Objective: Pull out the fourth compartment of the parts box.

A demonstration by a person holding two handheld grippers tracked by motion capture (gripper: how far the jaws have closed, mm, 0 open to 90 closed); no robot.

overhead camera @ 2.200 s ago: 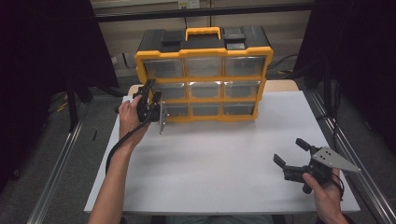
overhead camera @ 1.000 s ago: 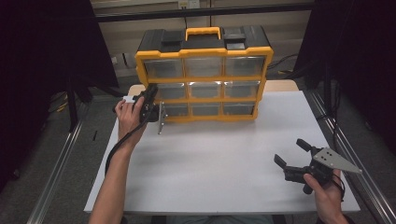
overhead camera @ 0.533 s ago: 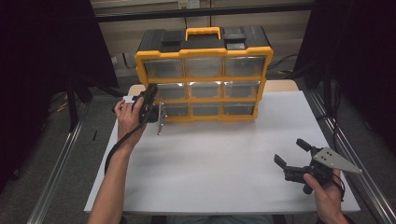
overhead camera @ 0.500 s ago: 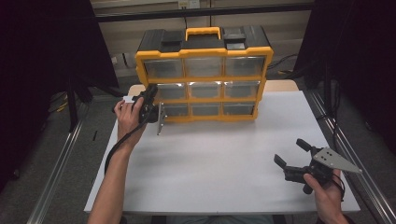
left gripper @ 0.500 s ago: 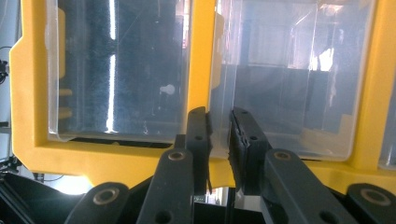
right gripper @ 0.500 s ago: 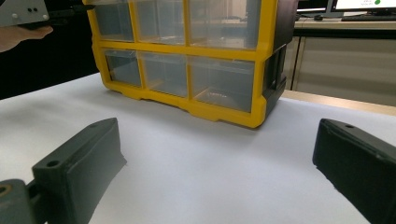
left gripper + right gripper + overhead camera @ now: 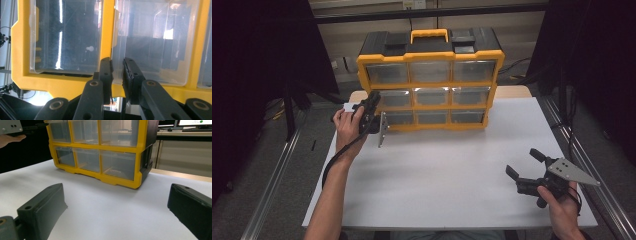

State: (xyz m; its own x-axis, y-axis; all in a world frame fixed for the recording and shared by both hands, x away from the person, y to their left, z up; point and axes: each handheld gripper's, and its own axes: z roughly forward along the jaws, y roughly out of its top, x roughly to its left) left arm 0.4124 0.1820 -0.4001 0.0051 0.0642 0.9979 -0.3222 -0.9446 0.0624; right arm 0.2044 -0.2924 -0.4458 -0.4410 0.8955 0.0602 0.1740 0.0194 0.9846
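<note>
A yellow and black drawer cabinet (image 7: 430, 60) with clear drawers stands at the back of the white table (image 7: 447, 175). My left gripper (image 7: 373, 106) is at the cabinet's left column, about level with the middle row. In the left gripper view its jaws (image 7: 117, 62) are nearly together, pinching the thin front lip of a clear drawer (image 7: 150, 45) beside a yellow divider (image 7: 107, 30). My right gripper (image 7: 522, 163) is held low over the table's front right, far from the cabinet. Its jaws (image 7: 116, 188) stand wide apart with nothing between them, facing the cabinet (image 7: 100, 146).
A metal frame rail (image 7: 274, 175) runs along the table's left side and another (image 7: 584, 160) along its right. Dark curtains hang on both sides. A small white object (image 7: 348, 107) lies behind the left hand.
</note>
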